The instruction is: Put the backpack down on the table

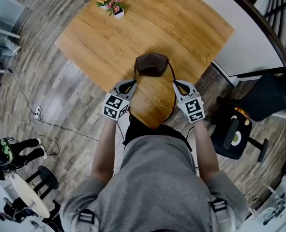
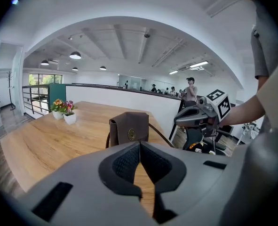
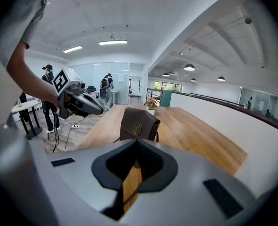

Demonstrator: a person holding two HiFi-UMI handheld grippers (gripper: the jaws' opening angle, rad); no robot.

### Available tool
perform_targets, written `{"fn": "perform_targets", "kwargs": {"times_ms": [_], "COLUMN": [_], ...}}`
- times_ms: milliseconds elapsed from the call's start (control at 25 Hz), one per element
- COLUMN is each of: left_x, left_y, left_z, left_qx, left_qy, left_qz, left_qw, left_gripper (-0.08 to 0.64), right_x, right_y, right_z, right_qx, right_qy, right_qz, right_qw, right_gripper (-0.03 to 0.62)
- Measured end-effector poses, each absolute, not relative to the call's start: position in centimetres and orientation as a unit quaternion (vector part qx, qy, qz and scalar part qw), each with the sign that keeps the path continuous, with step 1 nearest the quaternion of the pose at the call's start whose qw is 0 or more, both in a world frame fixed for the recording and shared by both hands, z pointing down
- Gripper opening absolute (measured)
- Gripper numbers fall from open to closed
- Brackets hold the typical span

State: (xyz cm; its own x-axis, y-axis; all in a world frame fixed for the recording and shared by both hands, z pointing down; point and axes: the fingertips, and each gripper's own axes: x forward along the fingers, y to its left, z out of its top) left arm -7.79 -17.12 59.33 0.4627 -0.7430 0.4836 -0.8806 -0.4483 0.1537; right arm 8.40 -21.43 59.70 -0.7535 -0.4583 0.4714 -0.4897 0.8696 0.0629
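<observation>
A small brown backpack point(image 1: 151, 64) stands upright on the wooden table point(image 1: 99, 42), near its front corner. Its dark straps trail down both sides toward the table's edge. My left gripper point(image 1: 131, 84) sits just in front of the bag on its left, jaws shut with nothing between them. On the bag's right my right gripper point(image 1: 178, 84) is shut as well and holds nothing. In the left gripper view the backpack point(image 2: 129, 128) is just beyond the closed left gripper point(image 2: 139, 145), with the right gripper point(image 2: 195, 117) alongside. The right gripper view shows the backpack point(image 3: 139, 125) past the closed right gripper point(image 3: 138, 142).
A small pot of flowers point(image 1: 114, 7) stands at the table's far corner. A white partition wall point(image 1: 249, 37) runs along the table's right side. A black office chair point(image 1: 234, 134) is at my right, and cables point(image 1: 41, 120) lie on the floor at left.
</observation>
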Motion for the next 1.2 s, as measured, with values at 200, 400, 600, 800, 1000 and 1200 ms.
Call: {"fn": "perform_targets", "kwargs": {"times_ms": [200,400,600,800,1000,1200], "left_x": [-8.1,-8.0,-7.9,-7.9,-7.6,-7.5], "left_y": [-15.5,-13.9,-12.6,-11.6,-11.1,-10.6], "left_z": [58.1,58.1,58.0,57.6,57.2,57.0], "left_qx": [0.832,0.826,0.821,0.816,0.814,0.811], "left_qy": [-0.497,-0.505,-0.511,-0.518,-0.522,-0.525], "left_qz": [0.16,0.161,0.169,0.172,0.173,0.176], "left_qw": [0.185,0.19,0.19,0.189,0.186,0.188], "left_gripper": [0.02,0.018,0.02,0.019,0.018,0.02], "right_x": [8.7,9.3,10.1,10.6,11.0,11.3], "right_y": [-20.1,-19.1,-18.6,-18.2,-18.2,-17.9], "right_z": [59.4,59.4,59.5,59.2,59.2,59.0], "right_qx": [0.249,0.247,0.247,0.246,0.245,0.245], "right_qy": [-0.937,-0.938,-0.936,-0.938,-0.939,-0.939], "right_qz": [0.027,0.027,0.027,0.025,0.019,0.023], "right_qw": [0.242,0.243,0.25,0.244,0.24,0.24], "right_gripper": [0.005,0.005,0.005,0.005,0.005,0.005]}}
